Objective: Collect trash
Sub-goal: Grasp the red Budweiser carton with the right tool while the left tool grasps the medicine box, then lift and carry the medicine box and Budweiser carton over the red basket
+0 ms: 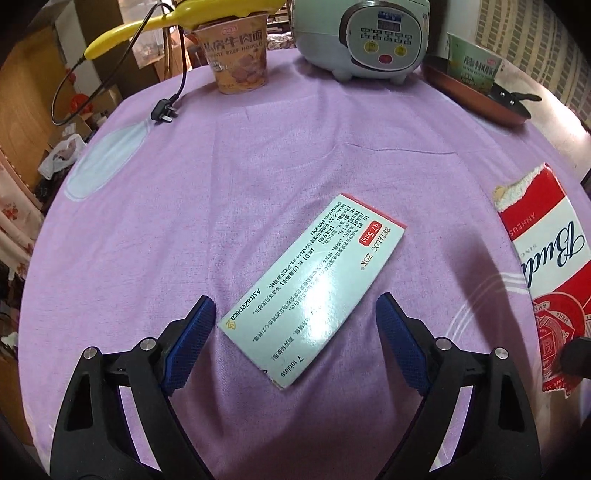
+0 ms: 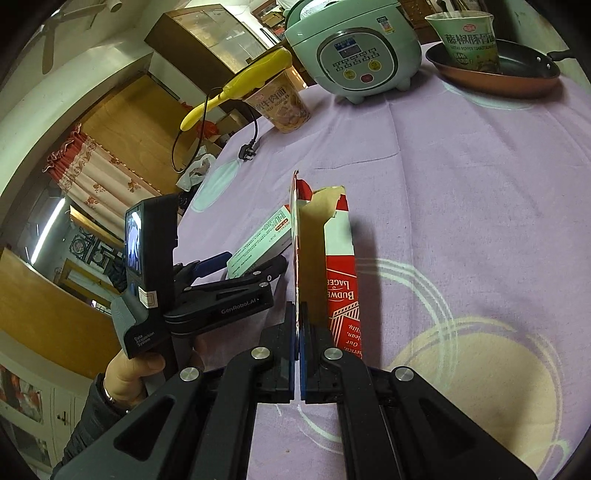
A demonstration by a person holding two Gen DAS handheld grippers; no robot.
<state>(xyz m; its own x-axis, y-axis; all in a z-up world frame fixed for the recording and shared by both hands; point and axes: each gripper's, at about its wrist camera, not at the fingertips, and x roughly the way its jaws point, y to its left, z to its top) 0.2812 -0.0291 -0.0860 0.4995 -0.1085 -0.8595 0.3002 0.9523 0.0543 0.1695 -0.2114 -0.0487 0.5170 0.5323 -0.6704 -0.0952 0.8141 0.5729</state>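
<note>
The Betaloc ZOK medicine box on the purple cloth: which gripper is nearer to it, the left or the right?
Left. The left gripper is open with its fingers on either side of the Betaloc ZOK medicine box's near end. The right gripper is off to the box's right, shut on the torn Budweiser carton.

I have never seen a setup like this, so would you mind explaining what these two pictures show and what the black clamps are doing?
There is no robot here: a person holds a hand-operated two-finger gripper in each hand, and each gripper carries a fisheye camera that looks forward along its fingers. One picture comes from the left gripper's camera, the other from the right's.

In the left view, the left gripper is open, its blue pads either side of a medicine box lying flat on the purple tablecloth.

In the right view, the right gripper is shut on a torn Budweiser carton, held on edge.

At the far side stand a rice cooker, a beef noodle cup with a yellow utensil across it, and a second noodle cup in a frying pan.
</note>
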